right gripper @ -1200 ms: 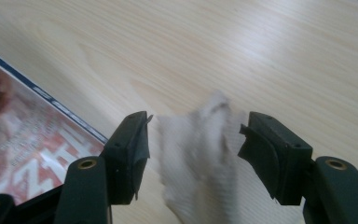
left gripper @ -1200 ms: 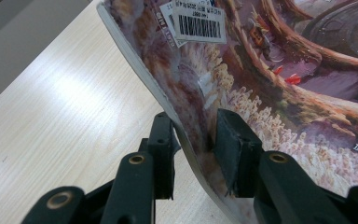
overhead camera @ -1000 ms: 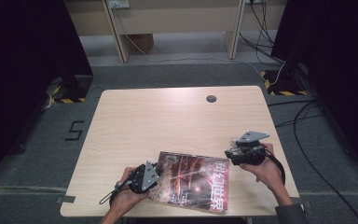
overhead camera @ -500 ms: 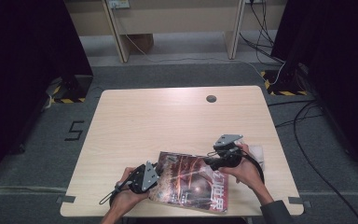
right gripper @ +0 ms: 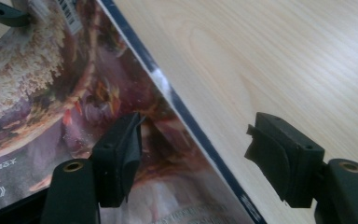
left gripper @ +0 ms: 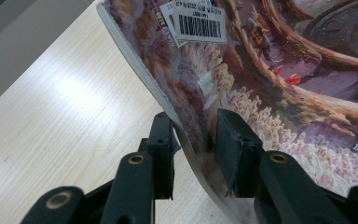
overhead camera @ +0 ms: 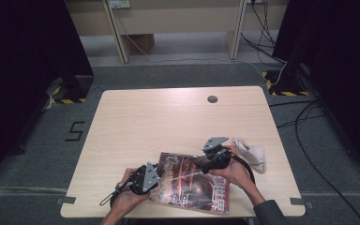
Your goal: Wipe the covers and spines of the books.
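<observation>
**Two grippers at one magazine**

A magazine (overhead camera: 190, 183) lies on the near part of the wooden table (overhead camera: 168, 122), close to the person's edge. Its cover is dark, with brown, red and purple pictures. A white sticker with a barcode (left gripper: 198, 21) sits near one corner.

The left gripper (overhead camera: 155, 174) is at the left edge of the magazine. Its two black jaws are pinching that edge. In the left gripper view one jaw is under the edge and the other presses on top of the cover, so the pages are squeezed between them. The edge is lifted off the table there and bends upward, and the cover curves away from the jaws.

The right gripper (overhead camera: 205, 165) is over the far right part of the magazine, near its top edge. Its jaws are spread wide and have just been closing a little. They hold nothing. In the right gripper view the left jaw hangs over the cover and the right jaw hangs over the bare wood. The magazine's edge, with a dark blue strip along it, runs between the two jaws. I cannot tell if the jaws touch the paper.

A crumpled white bag (overhead camera: 251, 152) lies on the table just to the right of the right hand (overhead camera: 232, 171). A small round hole (overhead camera: 212, 99) is in the table top on the far side, well apart from the magazine.
</observation>
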Available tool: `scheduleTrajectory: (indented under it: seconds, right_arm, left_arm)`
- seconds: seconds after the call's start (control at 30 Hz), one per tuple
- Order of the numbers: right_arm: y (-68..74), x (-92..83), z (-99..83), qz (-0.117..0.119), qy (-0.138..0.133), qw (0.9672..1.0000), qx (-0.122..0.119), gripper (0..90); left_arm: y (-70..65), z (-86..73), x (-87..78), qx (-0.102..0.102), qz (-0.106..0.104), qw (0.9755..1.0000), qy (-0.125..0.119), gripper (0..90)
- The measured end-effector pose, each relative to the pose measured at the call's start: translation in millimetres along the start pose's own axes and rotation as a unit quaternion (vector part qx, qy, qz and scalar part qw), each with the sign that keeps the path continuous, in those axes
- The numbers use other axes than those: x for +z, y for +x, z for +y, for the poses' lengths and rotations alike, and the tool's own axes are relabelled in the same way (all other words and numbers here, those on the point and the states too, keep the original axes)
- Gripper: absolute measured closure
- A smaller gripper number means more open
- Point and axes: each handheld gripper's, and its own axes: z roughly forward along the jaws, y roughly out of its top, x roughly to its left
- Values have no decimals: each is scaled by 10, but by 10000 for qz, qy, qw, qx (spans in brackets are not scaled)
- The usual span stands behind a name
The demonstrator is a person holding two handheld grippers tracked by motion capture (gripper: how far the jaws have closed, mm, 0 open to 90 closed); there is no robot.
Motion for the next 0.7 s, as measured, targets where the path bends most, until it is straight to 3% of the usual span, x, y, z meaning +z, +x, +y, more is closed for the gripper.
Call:
scheduleTrajectory:
  seconds: [0.3,0.4,0.6,0.7]
  right_arm:
    - [31,98,95,274,44,9996,-95,361]
    - [42,129,94,388,124,9990,-167,438]
    - [82,72,116,345,200,9976,-568,518]
    - [95,27,124,372,241,9961,-762,579]
  left_arm:
    - [-5,-2,-2,0,18,10000,-20,672]
    - [-6,-3,0,1,23,10000,4,666]
    - [-9,-12,11,38,95,9999,78,666]
    - [5,-11,19,84,276,9995,137,694]
